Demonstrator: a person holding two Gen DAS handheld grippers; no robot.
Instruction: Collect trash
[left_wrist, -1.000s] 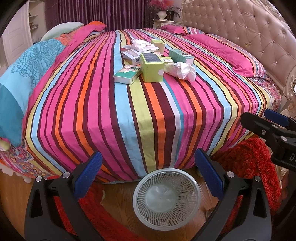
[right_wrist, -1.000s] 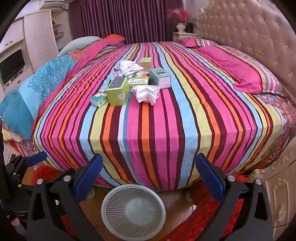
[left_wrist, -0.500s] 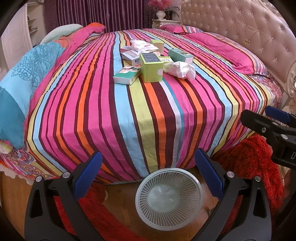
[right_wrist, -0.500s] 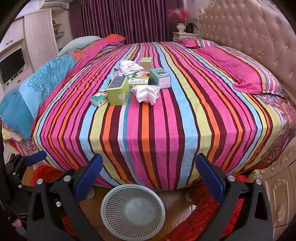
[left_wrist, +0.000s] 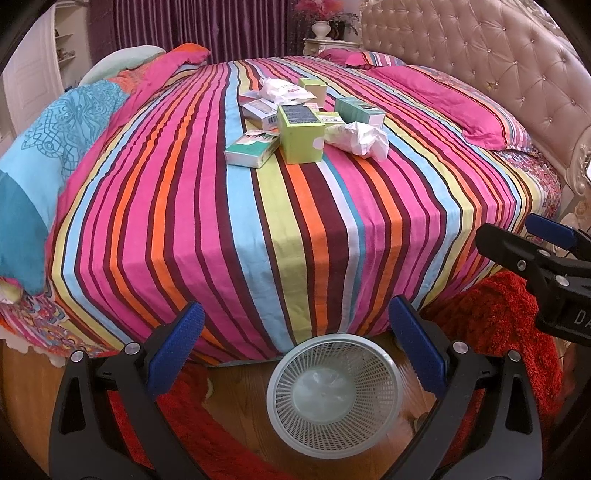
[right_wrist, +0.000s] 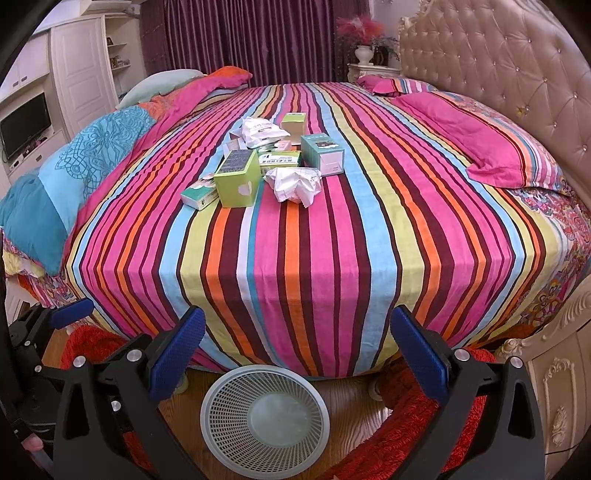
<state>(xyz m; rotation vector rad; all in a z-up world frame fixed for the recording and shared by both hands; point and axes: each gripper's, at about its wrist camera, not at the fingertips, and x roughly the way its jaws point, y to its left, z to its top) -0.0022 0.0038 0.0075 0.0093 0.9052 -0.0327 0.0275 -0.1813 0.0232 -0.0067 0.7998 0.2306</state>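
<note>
Trash lies clustered mid-bed on the striped cover: a lime green box (left_wrist: 301, 134) (right_wrist: 238, 178), a flat teal-and-white box (left_wrist: 252, 147) (right_wrist: 199, 194), a crumpled white paper (left_wrist: 360, 139) (right_wrist: 295, 183), a teal box (left_wrist: 359, 110) (right_wrist: 323, 152), a white packet (left_wrist: 282, 90) (right_wrist: 258, 132) and several small boxes behind. A white mesh basket (left_wrist: 334, 387) (right_wrist: 265, 413) stands empty on the floor at the bed's foot. My left gripper (left_wrist: 295, 343) and right gripper (right_wrist: 297, 347) both hang open above the basket, far from the trash. The right gripper shows at the left view's right edge.
A tufted headboard (right_wrist: 498, 62) rises at the right with pink pillows (right_wrist: 491, 140) before it. A blue and pink duvet (right_wrist: 85, 162) is bunched along the left side. Red shaggy rug (left_wrist: 498, 314) and wooden floor (left_wrist: 232, 387) surround the basket. A carved white nightstand (right_wrist: 557, 387) stands at right.
Both views have shifted only slightly; the basket sits a little further right in the left wrist view. The trash has not moved and both grippers remain open.
</note>
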